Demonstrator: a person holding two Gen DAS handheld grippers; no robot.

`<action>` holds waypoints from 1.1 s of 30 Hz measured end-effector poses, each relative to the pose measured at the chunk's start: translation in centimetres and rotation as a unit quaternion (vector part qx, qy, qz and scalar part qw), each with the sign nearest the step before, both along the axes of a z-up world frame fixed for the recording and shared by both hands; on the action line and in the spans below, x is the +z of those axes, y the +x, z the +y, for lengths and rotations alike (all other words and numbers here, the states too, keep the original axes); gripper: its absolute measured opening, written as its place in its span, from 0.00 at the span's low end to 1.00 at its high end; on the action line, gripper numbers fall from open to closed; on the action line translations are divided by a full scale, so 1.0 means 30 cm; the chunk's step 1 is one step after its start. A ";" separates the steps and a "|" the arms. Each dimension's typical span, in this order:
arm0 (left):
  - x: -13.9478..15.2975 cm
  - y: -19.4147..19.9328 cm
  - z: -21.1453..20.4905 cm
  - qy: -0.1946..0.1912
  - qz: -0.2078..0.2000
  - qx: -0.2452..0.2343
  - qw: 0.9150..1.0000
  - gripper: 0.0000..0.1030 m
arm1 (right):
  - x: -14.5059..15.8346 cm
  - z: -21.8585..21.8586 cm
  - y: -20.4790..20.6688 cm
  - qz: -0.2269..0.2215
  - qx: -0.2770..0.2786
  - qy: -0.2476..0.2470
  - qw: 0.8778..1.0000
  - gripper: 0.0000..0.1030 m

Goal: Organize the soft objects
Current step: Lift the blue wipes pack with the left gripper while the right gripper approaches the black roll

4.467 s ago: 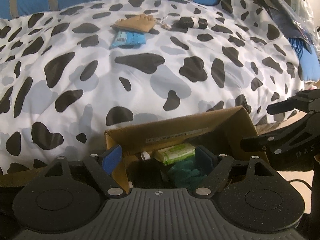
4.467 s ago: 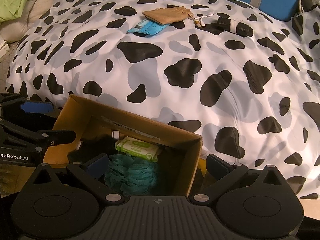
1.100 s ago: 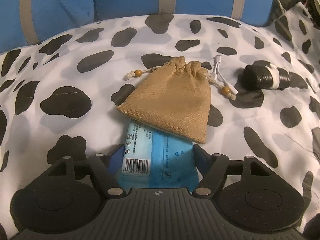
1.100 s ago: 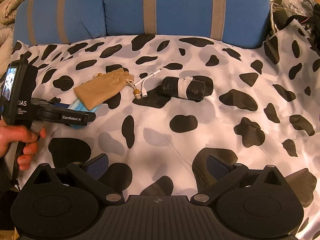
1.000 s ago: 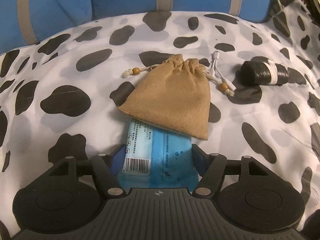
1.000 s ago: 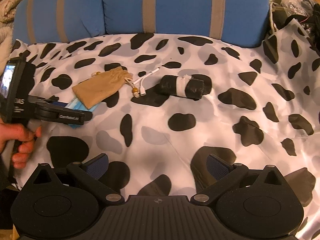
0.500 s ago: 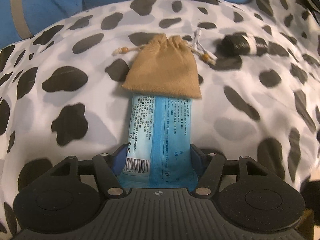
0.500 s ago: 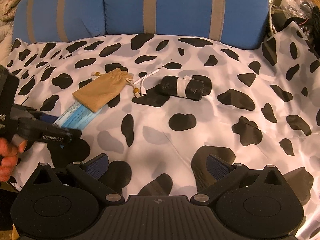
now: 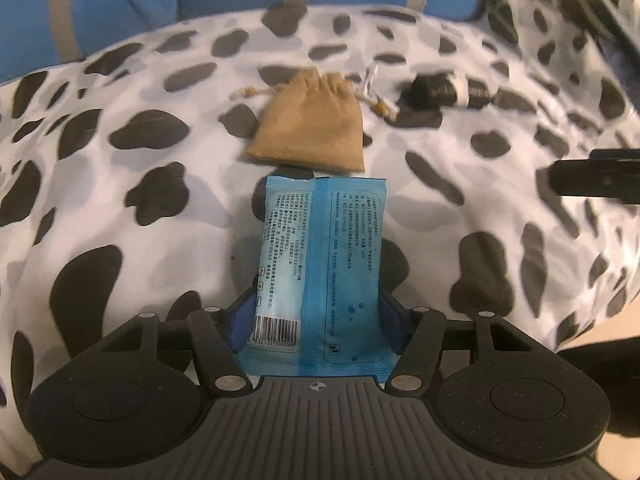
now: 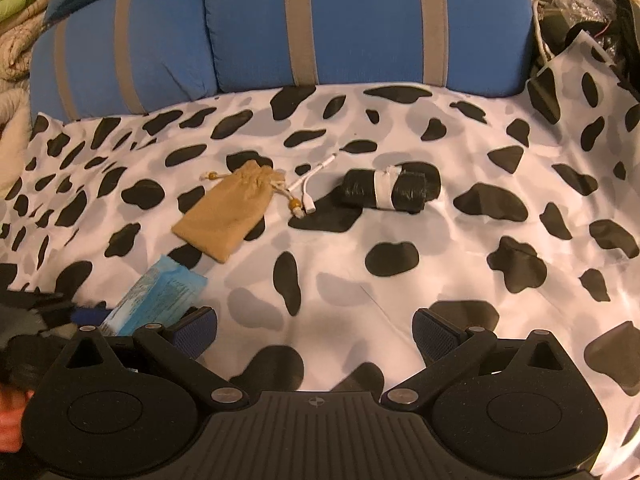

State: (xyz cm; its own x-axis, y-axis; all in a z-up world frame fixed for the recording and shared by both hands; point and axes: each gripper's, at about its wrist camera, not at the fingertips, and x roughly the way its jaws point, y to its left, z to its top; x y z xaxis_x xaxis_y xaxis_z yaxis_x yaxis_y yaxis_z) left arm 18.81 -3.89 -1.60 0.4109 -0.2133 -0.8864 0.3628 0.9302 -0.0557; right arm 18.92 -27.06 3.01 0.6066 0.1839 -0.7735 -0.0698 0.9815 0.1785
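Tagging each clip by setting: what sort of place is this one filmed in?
Most likely a bedroom, on a bed: a white duvet with black cow-print patches fills the view, blue cushions with grey stripes stand along its far edge, and folded cream and green bedding is piled beside them.

Bed and its surroundings

A cow-print duvet (image 10: pixel 400 280) covers the bed, with a blue cushion with grey stripes (image 10: pixel 360 20) standing along its far edge. A pale knitted blanket (image 10: pixel 12 52) is bunched at far left; at far right lies a dark heap, perhaps cables and plastic wrap (image 10: pixel 592 4).
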 end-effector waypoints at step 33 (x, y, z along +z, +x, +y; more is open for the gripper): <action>0.152 -0.083 0.056 -0.058 -0.028 0.010 0.998 0.58 | -0.162 -0.024 0.268 -0.029 0.036 -0.147 0.988 0.99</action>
State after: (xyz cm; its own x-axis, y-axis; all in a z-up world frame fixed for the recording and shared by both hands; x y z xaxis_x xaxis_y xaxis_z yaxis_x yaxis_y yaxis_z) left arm 16.31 -2.21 2.96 0.4639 -0.3044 -0.8320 0.3488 0.9260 -0.1443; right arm 26.95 -27.79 -1.84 0.6444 0.0007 -0.7646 -0.1436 0.9823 -0.1202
